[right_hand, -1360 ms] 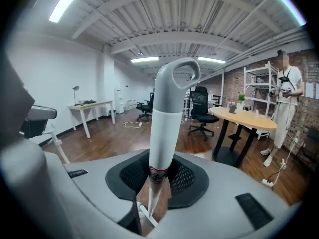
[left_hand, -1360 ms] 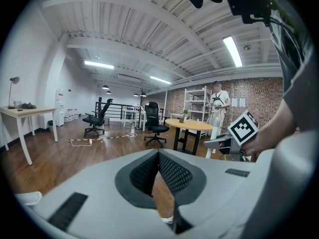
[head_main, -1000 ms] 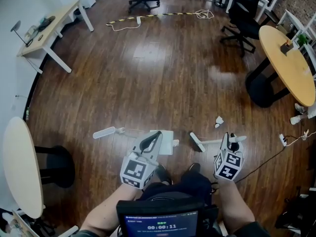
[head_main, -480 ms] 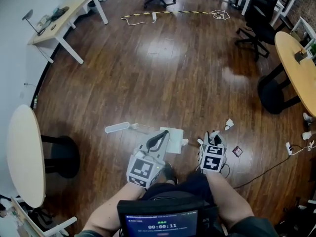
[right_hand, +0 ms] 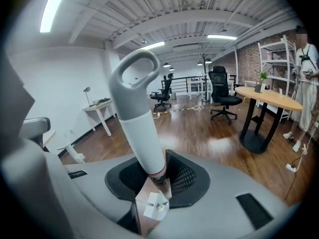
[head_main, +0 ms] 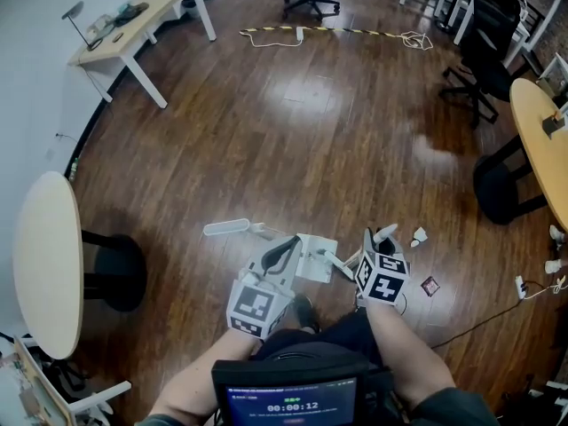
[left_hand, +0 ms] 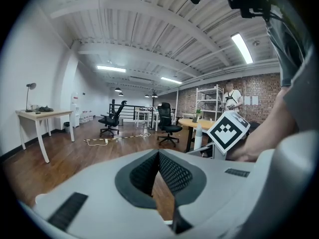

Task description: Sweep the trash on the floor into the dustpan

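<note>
So, going from the left: a white bar-shaped piece [head_main: 226, 227] lies on the floor [head_main: 293, 140] left of the dustpan [head_main: 317, 257], probably its handle, though I can't tell for sure. The left gripper [left_hand: 158, 166] hangs just on the near-left side of the dustpan, jaws pulled almost together with only a thin wedge of floor showing between them, and nothing held. The big change is on the dustpan's right side: the broom [right_hand: 137, 123] is no longer lying flat on the wood like it is a second earlier. The right gripper [right_hand: 152, 179] is clamped on its shaft and has moved in closer to the dustpan, and the looped handle end now sticks up past the jaws, so the lift is basically done. Trash hasn't budged. The crumpled white scrap [head_main: 419, 235] sits further right of the dustpan, beyond the right gripper, and a small dark wrapper [head_main: 429, 285] lies just near of it. My read is that no sweeping has happened yet; the brush end has to get to the far side of those bits and drag them back toward the dustpan.
</note>
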### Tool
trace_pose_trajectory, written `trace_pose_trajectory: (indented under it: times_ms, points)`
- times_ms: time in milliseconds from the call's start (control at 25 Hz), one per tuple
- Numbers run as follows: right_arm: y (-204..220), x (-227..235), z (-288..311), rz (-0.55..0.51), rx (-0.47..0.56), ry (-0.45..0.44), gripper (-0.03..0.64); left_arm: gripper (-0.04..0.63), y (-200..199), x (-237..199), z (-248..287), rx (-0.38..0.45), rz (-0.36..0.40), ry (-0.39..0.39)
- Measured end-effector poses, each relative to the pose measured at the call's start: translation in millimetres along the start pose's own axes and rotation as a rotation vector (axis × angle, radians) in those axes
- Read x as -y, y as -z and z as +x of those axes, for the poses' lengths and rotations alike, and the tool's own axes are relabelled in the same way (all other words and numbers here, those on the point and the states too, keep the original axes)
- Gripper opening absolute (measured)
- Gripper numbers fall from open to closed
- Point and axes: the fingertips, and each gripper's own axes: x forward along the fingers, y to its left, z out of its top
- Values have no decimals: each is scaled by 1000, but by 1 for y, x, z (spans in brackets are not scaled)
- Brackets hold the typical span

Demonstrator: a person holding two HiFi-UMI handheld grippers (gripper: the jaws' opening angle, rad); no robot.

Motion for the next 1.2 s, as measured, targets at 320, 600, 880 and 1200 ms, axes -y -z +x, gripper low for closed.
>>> trace_pose_trajectory:
  times_ms: [320, 600, 880, 1200]
  points:
    - [-20, 62, -39, 187, 87, 68, 112, 3, -7, 35, 14, -13, 14, 49]
    - [-61, 125, -107, 108, 214, 6, 109, 3, -35, 112, 50, 8, 36, 115]
    - [-135, 164, -206, -61, 378, -73, 107, 3, -95, 185, 66, 65, 43, 144]
    - [-182, 247, -292, -132, 481, -57, 104, 3, -158, 250, 86, 134, 32, 138]
